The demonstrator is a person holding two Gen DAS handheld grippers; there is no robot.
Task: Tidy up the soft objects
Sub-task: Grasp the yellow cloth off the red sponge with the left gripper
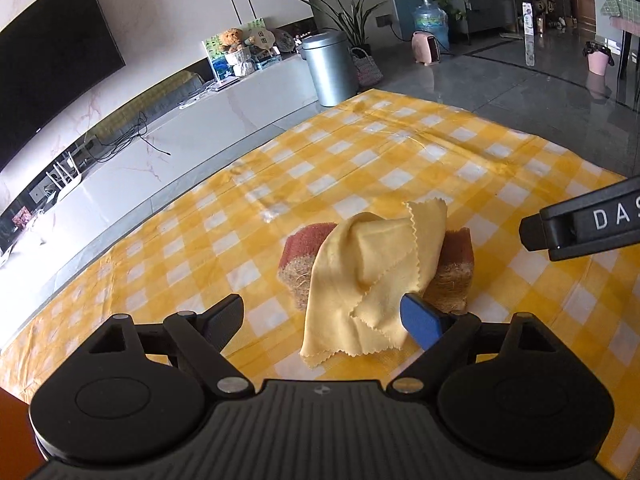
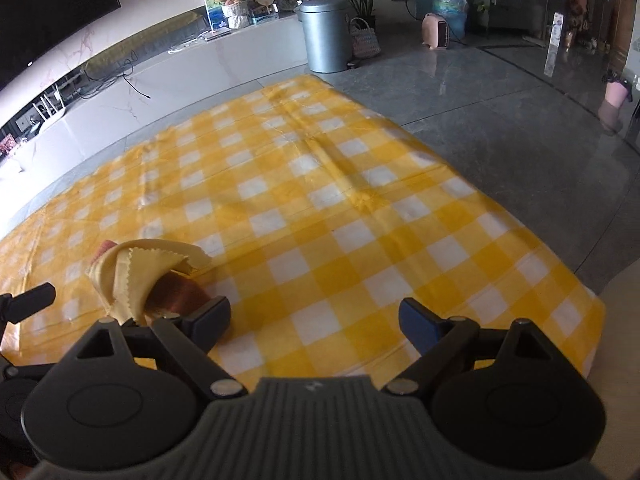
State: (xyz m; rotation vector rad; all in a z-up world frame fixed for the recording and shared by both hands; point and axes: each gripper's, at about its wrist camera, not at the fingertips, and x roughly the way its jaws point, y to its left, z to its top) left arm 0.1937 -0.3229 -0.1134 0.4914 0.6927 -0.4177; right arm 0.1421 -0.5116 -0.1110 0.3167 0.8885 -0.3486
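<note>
Yellow cloth (image 1: 372, 280) draped over the scouring sponge (image 1: 452, 272) on the checked tablecloth (image 1: 360, 152) looks light and floppy, so you'd likely pinch its zigzag corner hanging off the sponge, since your left gripper (image 1: 324, 320) and right gripper (image 2: 314, 318) both gape wide, holding nothing.

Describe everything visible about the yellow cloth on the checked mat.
The yellow cloth is a thin, soft-looking square of pale yellow fabric with zigzag, pinked edges. It lies crumpled and partly folded over itself, draped across a reddish-brown sponge with a coarse fibrous underside, so the sponge shows on both sides of it. Its lower corner trails down onto the yellow and white checked mat. The left gripper stands open just before it, neither pad pressing on it. From the right wrist view the cloth sits low at left.
</note>
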